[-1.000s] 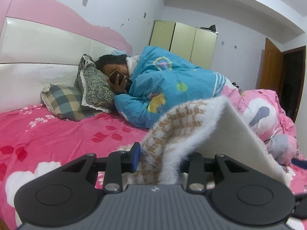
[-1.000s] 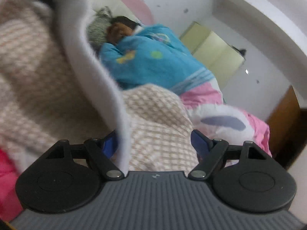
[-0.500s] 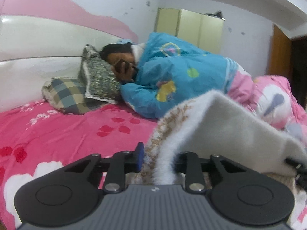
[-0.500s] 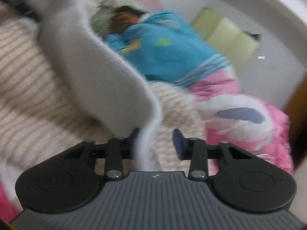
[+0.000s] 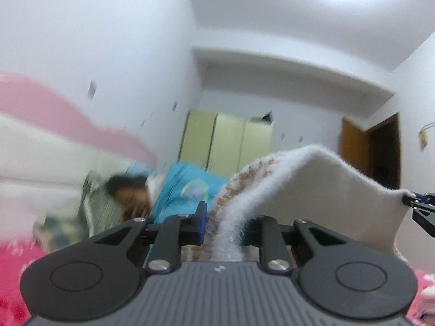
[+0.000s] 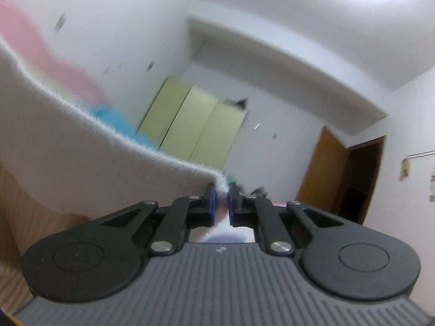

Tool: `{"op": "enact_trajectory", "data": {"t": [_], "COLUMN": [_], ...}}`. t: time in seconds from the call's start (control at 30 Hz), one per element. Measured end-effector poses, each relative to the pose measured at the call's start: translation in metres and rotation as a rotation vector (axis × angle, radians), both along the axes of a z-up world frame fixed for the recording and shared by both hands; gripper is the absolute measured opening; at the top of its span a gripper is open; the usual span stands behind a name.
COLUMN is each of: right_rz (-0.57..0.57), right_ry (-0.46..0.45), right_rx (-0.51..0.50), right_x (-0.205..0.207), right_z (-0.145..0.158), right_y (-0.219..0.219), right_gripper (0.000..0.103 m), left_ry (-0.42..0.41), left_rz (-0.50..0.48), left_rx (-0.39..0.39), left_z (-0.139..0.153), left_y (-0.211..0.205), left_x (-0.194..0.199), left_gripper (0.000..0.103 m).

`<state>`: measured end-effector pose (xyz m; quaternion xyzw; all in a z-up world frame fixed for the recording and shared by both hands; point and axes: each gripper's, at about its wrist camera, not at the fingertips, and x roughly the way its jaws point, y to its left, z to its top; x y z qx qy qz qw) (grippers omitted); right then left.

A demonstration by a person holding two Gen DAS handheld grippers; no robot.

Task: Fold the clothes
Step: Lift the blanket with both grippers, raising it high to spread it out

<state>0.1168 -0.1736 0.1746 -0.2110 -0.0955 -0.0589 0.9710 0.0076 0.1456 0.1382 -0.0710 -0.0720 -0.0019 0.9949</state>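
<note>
Fuzzy white garment (image 5: pixel 320 187) with a brown check pattern on its outer face, raised off the bed and stretched between both tools, blurred yellow-green wardrobe (image 5: pixel 228 141) behind. Left gripper (image 5: pixel 225 214) closing on a thick bunched fold of it, blue pad pressed against the patterned side; right gripper (image 6: pixel 221 199) closing too, blue pads nipped tight on a thin white corner of the same cloth, seen from the left wrist view at the far right edge. Below and beyond, a person (image 5: pixel 130 195) lying under a blue quilt on the pink bed (image 5: pixel 11 271).
</note>
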Motion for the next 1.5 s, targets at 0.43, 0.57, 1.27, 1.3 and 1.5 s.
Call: {"op": "enact_trajectory", "data": {"t": [0.43,0.57,1.27,1.3,1.5], "right_rz": [-0.007,0.077,0.596,0.572,0.469], "right_ry": [-0.467,-0.378,0.315,0.297,0.238], "right_rx": [0.172,0.218,-0.284,-0.28,-0.394], "right_x": [-0.154,-0.174,-0.193,-0.185,-0.147], "right_z": [0.121,0.111,-0.225,-0.223,-0.239], "right_y": [-0.056,-0.075,0.088,0.089,0.112], "right_gripper": [0.0,0.0,0.087,0.087,0.07], "left_ry": [-0.226,-0.121,0.004,-0.001,-0.043], "left_rz": [-0.086,-0.073,0.073,0.072,0.089], "left_rx": [0.043,0.115,0.052,0.051,0.05], "left_z": [0.099,0.073,0.054,0.054,0.047], "left_y": [-0.011,-0.039,-0.002,-0.001,0.001], "left_x": [-0.077,-0.069,-0.053,-0.055,-0.07], "left_gripper": [0.021,0.021,0.021,0.021,0.021]}}
